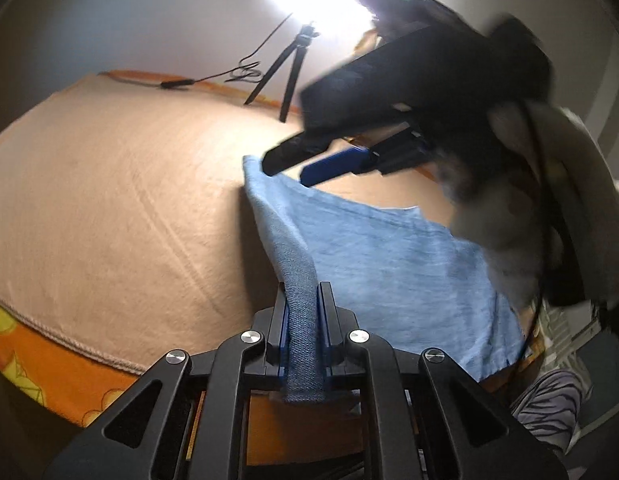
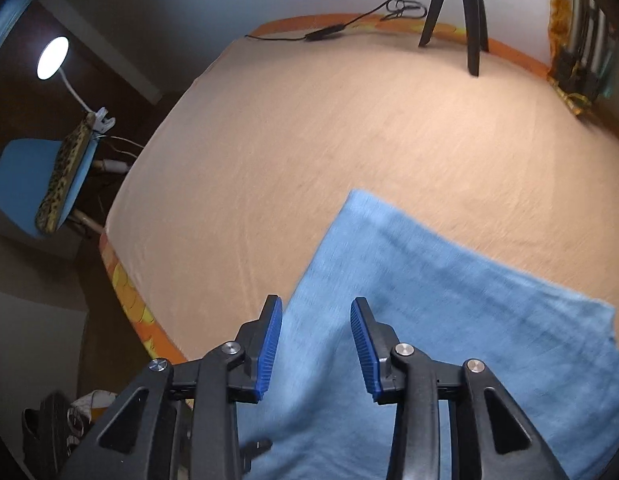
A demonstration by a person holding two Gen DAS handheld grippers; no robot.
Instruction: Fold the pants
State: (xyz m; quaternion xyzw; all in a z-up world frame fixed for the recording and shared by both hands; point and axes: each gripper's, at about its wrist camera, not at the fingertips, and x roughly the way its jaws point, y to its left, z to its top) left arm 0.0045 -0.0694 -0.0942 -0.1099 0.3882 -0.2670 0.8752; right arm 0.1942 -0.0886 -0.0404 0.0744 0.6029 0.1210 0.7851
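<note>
Light blue pants (image 1: 389,256) lie folded on a peach blanket (image 1: 109,200) over the bed. My left gripper (image 1: 303,292) is shut on a raised fold of the pants' near left edge, and the cloth runs down between its blue pads. In the left wrist view my right gripper (image 1: 293,164) hovers over the pants' far corner, held by a person's hand. From the right wrist view, the right gripper (image 2: 316,312) stands open above the pants (image 2: 429,320), with nothing pinched between its blue pads (image 2: 269,344).
A black tripod (image 1: 285,68) with a bright lamp and a cable (image 1: 213,78) stand at the bed's far edge. An orange patterned sheet (image 1: 25,352) shows along the blanket's edge. A blue chair (image 2: 33,184) and a desk lamp (image 2: 53,58) stand left of the bed.
</note>
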